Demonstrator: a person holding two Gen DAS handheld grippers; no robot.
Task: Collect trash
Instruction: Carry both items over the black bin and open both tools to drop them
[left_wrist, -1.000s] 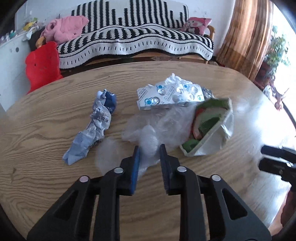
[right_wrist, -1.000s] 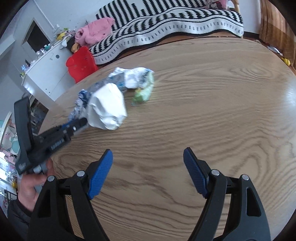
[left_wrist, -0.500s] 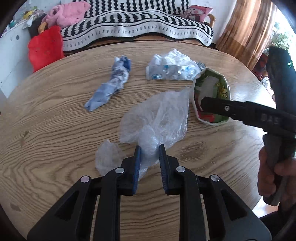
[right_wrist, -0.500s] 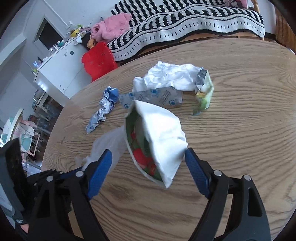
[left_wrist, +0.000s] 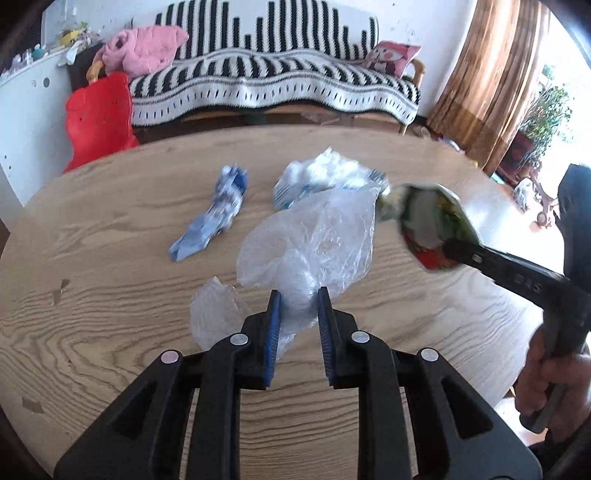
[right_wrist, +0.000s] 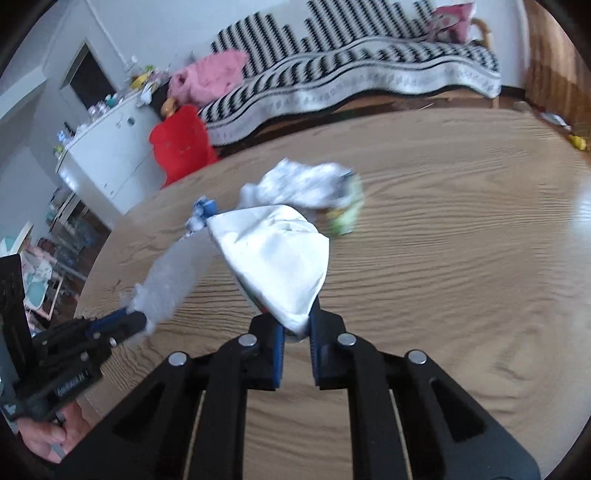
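Colours and patterns on the oak-grain table

Clear crinkled plastic bag (left_wrist: 314, 236); blue-and-white crumpled wrapper (left_wrist: 218, 218); white pouch with red-green print inside (left_wrist: 432, 225); black-and-white striped sofa throw (left_wrist: 273, 81); red plastic chair (left_wrist: 98, 118).

Thin crinkled clear plastic bag (left_wrist: 314, 240) is glinting above a matt, grained wood table (left_wrist: 110, 229); a snack packet (right_wrist: 277, 258) is showing its smooth white inside.

A round wooden table (left_wrist: 110, 332) fills the middle of the left wrist frame. On it, a crumpled blue-and-white wrapper (left_wrist: 218, 218) lies left of centre, a clear plastic bag (left_wrist: 314, 240) at centre, a white crumpled wrapper (left_wrist: 325, 173) behind it. A striped sofa (left_wrist: 277, 85) spans the top.
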